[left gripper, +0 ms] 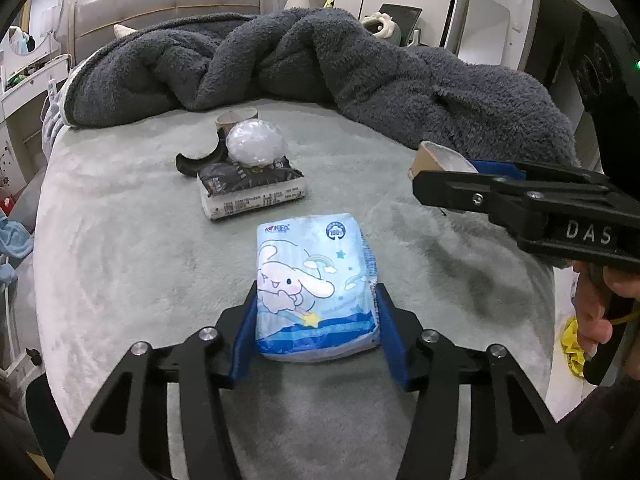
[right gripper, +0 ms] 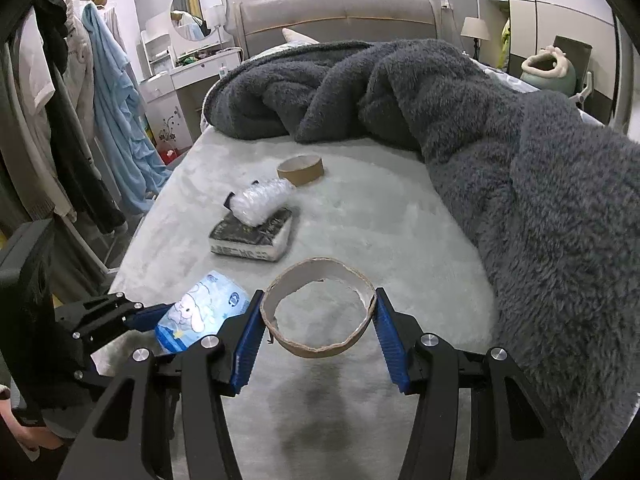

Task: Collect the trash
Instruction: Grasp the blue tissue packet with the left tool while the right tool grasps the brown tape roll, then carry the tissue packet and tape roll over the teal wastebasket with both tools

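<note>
My left gripper (left gripper: 316, 300) is shut on a blue cartoon tissue pack (left gripper: 316, 284), which it holds over the pale green bed (left gripper: 120, 240). The pack also shows in the right wrist view (right gripper: 200, 312). My right gripper (right gripper: 318, 312) is shut on a squashed cardboard tape ring (right gripper: 320, 308) and holds it above the bed; the ring also shows in the left wrist view (left gripper: 436, 160). On the bed lie a black-and-white tissue pack (left gripper: 252, 190), a ball of clear plastic wrap (left gripper: 256, 146), a black curved piece (left gripper: 200, 158) and a second cardboard ring (left gripper: 236, 118).
A rumpled dark grey fleece blanket (left gripper: 360, 68) covers the far and right part of the bed. Clothes (right gripper: 80, 100) hang on a rack to the left, with a white dresser (right gripper: 188, 76) behind. A yellow bag (left gripper: 572, 344) shows low on the right.
</note>
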The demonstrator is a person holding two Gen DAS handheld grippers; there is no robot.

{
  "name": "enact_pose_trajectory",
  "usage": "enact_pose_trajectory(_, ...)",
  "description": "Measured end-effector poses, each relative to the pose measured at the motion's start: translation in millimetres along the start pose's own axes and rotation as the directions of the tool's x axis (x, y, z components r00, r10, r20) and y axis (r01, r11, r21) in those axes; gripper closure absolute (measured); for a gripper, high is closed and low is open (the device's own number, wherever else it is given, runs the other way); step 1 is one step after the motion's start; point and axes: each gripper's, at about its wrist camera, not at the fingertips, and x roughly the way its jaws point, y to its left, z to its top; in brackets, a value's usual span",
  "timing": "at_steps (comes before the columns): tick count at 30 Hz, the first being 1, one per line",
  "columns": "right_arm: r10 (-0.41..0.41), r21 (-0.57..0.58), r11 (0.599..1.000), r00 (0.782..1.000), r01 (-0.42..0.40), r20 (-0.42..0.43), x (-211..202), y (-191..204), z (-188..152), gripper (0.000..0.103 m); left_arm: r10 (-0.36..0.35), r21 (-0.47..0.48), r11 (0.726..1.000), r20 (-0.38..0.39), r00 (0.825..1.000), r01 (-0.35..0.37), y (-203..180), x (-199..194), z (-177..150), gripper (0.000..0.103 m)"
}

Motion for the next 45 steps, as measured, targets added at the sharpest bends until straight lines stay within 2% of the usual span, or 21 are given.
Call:
enact_pose_trajectory(13, 0.033, 0.015, 0.999, 0.999, -0.033, -0.014, -12, 36, -3, 0.049, -0.002, -0.017, 1.0, 0.032, 0.999, 0.003, 10, -35, -5, 0.048)
enact_pose_trajectory(22, 0.045, 0.062, 0.997, 0.999, -0.044, -0.011, -14, 49, 1, 0.049, 0.053, -0.048, 0.998, 0.069, 0.996, -0.05, 39, -68, -12, 0.048)
enact_pose_trajectory(26, 0.093, 0.076, 0.993, 0.996, -0.091, -0.015, -9, 70, 3, 0.049, 0.089, -0.077, 0.994, 0.074, 0.993, -0.083, 57, -81, -18, 0.048)
enact_pose_trajectory(37, 0.145, 0.023, 0.989, 0.989, -0.144, -0.023, 5, 123, 21, 0.049, 0.184, -0.192, 0.966, 0.037, 0.982, -0.173, 118, -97, -37, 0.048)
enact_pose_trajectory(45, 0.194, -0.018, 0.981, 0.98, -0.195, -0.032, 22, 166, 36, 0.049, 0.231, -0.277, 0.934, -0.014, 0.973, -0.226, 161, -106, -56, 0.048)
